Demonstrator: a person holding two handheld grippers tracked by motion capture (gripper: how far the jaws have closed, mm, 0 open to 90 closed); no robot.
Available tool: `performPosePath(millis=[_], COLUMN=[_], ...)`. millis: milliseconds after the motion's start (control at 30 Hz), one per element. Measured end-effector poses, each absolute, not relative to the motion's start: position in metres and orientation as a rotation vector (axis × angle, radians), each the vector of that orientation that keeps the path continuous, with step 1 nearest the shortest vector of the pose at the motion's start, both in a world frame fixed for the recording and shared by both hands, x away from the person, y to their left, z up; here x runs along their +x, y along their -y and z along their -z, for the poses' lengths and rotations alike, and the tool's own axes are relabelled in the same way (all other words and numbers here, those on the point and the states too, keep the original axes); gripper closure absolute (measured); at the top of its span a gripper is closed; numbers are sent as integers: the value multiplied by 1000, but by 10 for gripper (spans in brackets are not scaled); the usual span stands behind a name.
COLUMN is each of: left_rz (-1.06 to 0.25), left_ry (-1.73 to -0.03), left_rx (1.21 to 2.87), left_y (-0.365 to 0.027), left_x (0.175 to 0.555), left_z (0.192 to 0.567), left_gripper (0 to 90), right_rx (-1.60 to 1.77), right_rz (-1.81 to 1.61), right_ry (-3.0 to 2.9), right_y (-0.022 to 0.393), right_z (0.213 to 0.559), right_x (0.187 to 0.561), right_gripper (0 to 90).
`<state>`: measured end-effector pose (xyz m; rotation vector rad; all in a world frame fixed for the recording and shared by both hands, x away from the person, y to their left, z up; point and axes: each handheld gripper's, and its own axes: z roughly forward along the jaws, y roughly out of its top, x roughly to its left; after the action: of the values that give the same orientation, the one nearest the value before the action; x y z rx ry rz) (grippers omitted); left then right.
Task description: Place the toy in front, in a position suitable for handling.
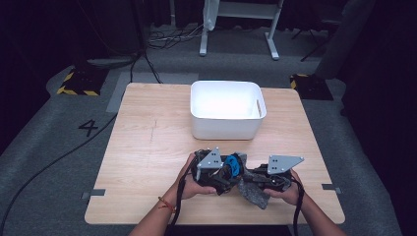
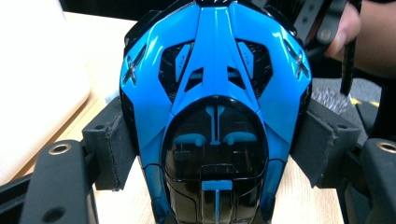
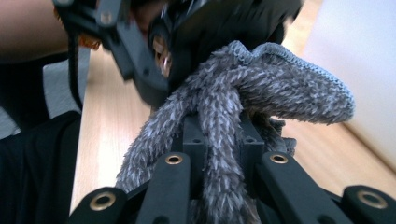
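Your toy car (image 1: 234, 164) sat left of the cloth (image 1: 252, 192), both before the bin (image 1: 227, 129) on the table (image 1: 142, 147).

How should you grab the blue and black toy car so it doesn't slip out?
Grip the toy car across its two long flanks, coming in from one end along its length, as the left gripper does now. Its top is glossy and rounded, but the flanks are flatter, so the padded fingers probably press squarely there.
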<state>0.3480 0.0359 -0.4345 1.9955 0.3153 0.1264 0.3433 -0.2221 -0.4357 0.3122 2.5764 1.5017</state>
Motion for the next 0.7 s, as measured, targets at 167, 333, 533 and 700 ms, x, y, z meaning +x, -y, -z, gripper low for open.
performPosePath(millis=[167,333,533,700], left_rz=[-139,-150,-164,-156], left_ry=[-317,-324,-311,-298], left_rx=[1977,1951,1914,1905], left_y=[-38,-40,-44,-47], left_x=[348,347,343,339], left_z=[433,428,418,416], left_gripper=[244,244,244,244], right_rx=[279,257,203,276], right_rz=[-1414,-1354,-1257,-1228], right_ry=[-2642,-2713,-2773,-2723], right_y=[210,198,188,199], right_z=[450,465,474,471], right_x=[342,340,338,347], right_gripper=[795,794,794,794])
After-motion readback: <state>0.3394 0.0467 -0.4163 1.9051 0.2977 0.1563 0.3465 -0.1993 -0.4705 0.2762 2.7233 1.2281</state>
